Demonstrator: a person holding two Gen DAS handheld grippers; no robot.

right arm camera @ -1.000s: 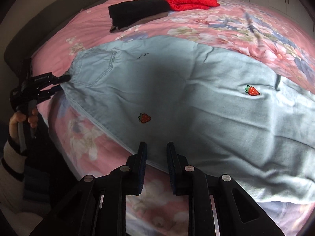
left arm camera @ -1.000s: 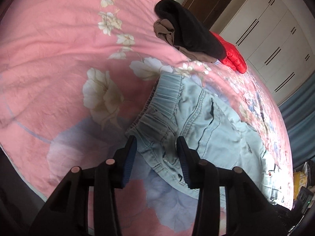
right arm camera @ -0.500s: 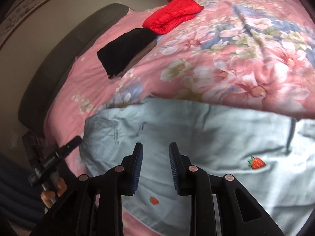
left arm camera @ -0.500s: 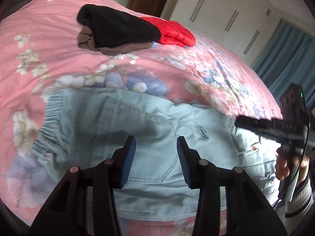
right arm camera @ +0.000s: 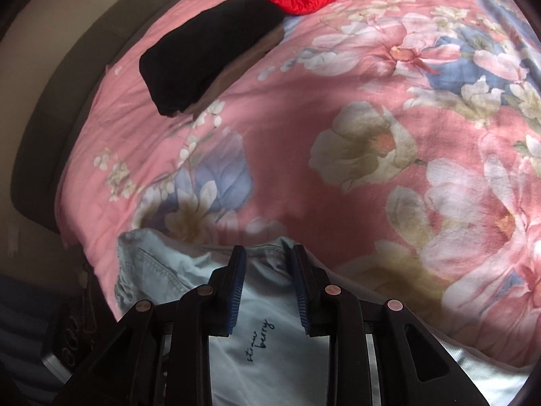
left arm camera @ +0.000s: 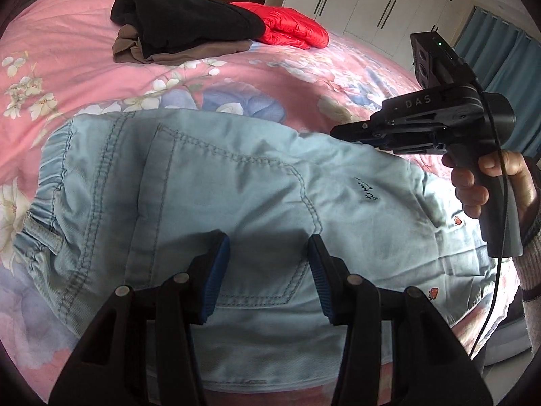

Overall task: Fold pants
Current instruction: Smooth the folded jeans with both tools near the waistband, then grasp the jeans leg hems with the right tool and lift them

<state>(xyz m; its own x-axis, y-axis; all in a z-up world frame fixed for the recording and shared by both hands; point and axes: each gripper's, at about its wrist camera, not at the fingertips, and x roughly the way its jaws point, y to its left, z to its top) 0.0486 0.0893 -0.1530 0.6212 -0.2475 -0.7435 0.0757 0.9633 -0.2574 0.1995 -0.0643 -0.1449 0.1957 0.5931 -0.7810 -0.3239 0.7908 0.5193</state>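
1. One pink floral duvet [left arm camera: 84, 67] covers the bed; everything else lies on it.
2. Pale blue denim pants with strawberry prints [left arm camera: 236, 182] lie flat along the near edge, elastic waistband at the left of the left wrist view, legs running off to the right. Their long axis runs left to right, crosswise to both grippers.
3. Folded black garment over a brown one [left arm camera: 182, 27], and a red puffer jacket [left arm camera: 287, 28], sit well apart at the far side.
4. Left gripper [left arm camera: 268, 270] hovers over the back-pocket area, fingers spread, gripping nothing. It is the nearer one to the waistband.
5. Right gripper [left arm camera: 341, 132], seen side-on above the pants' far edge; from this side I cannot tell its gap, but its own view [right arm camera: 265, 284] shows the jaws parted, empty, over the "strawberry" lettering [right arm camera: 260, 340].
6. Judgement: folding is not yet begun; a lengthwise fold would call for grips on the near edge, carried away toward the far one.
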